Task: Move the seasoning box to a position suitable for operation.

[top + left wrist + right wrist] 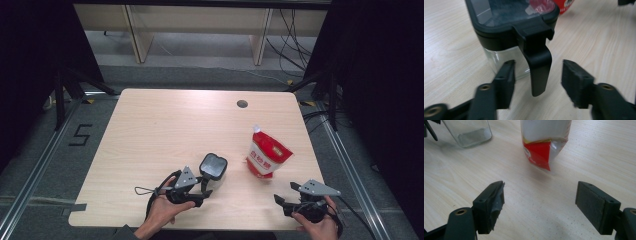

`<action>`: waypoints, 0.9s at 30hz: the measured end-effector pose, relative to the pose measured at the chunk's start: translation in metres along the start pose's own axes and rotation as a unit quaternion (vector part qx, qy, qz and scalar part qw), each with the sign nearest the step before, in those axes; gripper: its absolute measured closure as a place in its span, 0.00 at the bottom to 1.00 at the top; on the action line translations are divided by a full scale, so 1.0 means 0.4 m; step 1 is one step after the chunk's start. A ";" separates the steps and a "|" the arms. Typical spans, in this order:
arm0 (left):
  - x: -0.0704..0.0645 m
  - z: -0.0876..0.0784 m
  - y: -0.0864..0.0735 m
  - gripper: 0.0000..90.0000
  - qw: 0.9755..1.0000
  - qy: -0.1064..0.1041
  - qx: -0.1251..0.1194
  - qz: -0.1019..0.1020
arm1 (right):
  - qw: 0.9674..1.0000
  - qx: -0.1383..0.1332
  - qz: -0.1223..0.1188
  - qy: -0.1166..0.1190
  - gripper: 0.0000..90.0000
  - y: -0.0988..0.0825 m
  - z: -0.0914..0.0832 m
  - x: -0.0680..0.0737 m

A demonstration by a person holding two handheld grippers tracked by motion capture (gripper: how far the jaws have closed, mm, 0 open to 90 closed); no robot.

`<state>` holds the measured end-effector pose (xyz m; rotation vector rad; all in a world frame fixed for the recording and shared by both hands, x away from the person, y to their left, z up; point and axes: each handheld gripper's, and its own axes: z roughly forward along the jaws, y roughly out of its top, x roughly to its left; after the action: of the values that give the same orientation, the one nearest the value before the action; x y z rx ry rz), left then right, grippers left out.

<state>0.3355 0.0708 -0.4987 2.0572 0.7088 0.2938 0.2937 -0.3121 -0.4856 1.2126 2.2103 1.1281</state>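
Left gripper view: left gripper [537,75] half-open, apparently straddling jar handle [537,67]

jar [213,170]: glass w/ black lid, centre-front of table [150,130]
left gripper [204,192]: right at jar
pouch [267,155]: red/white, right of jar
right gripper [281,201]: near front-right edge

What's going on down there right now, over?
Left gripper open around the jar's black latch handle, not pressing. Right gripper open, idle, facing the red pouch. Nothing blocking.

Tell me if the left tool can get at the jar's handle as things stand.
Probably yes. The left tool already has its jaws on either side of the jar's black handle, not yet pressing it, and nothing is in between.
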 end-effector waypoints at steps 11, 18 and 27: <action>0.032 -0.040 -0.004 0.79 0.999 0.039 -0.004 0.026 | 1.000 0.005 -0.002 0.007 0.26 0.003 0.004 0.002; 0.062 -0.059 -0.003 0.78 0.998 0.063 -0.010 0.010 | 1.000 0.012 0.009 0.007 0.26 0.004 0.004 0.009; 0.069 -0.057 0.001 0.79 0.997 0.068 -0.006 0.021 | 1.000 0.004 -0.012 0.013 0.26 0.007 0.009 0.006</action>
<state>0.3475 0.1026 -0.4876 2.0573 0.7448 0.4649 0.2961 -0.3077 -0.4854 1.1788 2.2441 1.1318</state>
